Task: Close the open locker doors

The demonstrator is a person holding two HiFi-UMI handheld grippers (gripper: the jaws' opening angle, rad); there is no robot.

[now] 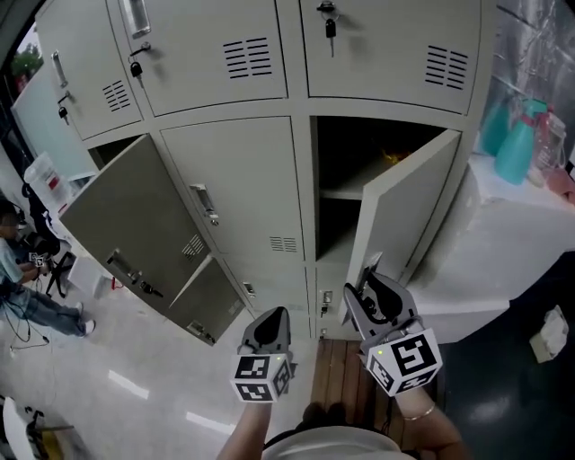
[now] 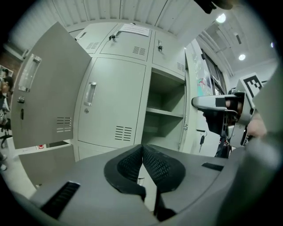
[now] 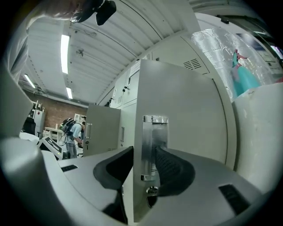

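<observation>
The locker bank has three open doors: the middle-right door (image 1: 400, 202), swung out toward me, a large door (image 1: 135, 225) at the left, and a smaller one (image 1: 211, 301) under it. My right gripper (image 1: 368, 280) sits at the free edge of the middle-right door. In the right gripper view, the right gripper (image 3: 143, 163) has that door's edge (image 3: 177, 114) and chrome handle (image 3: 152, 141) between its pads, which close on it. My left gripper (image 1: 272, 316) hangs free in front of the lower lockers. In its own view, the left gripper (image 2: 142, 152) is shut and empty.
A white counter (image 1: 512, 243) with teal spray bottles (image 1: 517, 139) stands right of the lockers. A person (image 1: 18, 269) is low at the far left. Keys hang in the closed upper doors (image 1: 330, 27). A wooden slat panel (image 1: 341, 368) lies at my feet.
</observation>
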